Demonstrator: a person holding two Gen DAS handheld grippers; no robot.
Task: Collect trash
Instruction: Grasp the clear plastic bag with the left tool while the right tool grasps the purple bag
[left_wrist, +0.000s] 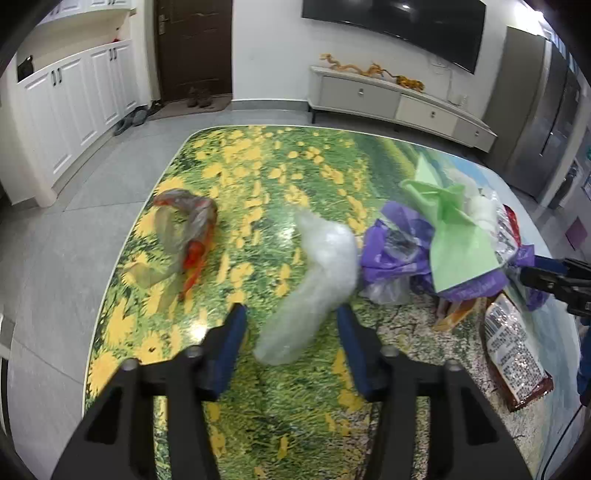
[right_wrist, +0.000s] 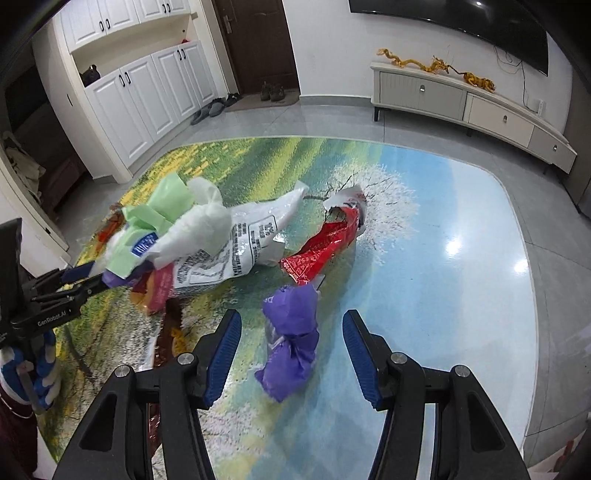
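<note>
In the left wrist view, a crumpled clear-and-orange plastic bag (left_wrist: 186, 236) is seen well to the left of the central trash pile (left_wrist: 439, 240), lying flat on the landscape-printed table (left_wrist: 266, 162). Between that bag and the pile, a translucent white plastic bag (left_wrist: 314, 280) is stretched toward the camera. The left gripper (left_wrist: 291, 325) is held with its jaws spread wide on either side of this white bag's near end; the blue pads (left_wrist: 234, 332) are not seen to touch it. The pile itself is made up of purple plastic, a light green bag (left_wrist: 458, 225) on top and white wadding behind. Just right of the pile, a printed foil packet (left_wrist: 513, 350) lies on the table, and the tip of the other gripper is visible at the right edge.

In the right wrist view, the same pile is seen at the left, with a white printed sack (right_wrist: 236, 251) spread beside it. To the right of the pile lies a red foil wrapper (right_wrist: 325, 247). Nearer the camera than the pile, a small purple bag (right_wrist: 291, 339) stands on the table between the fingers of the right gripper (right_wrist: 291, 347), whose jaws are released and apart from it on both sides.
</note>
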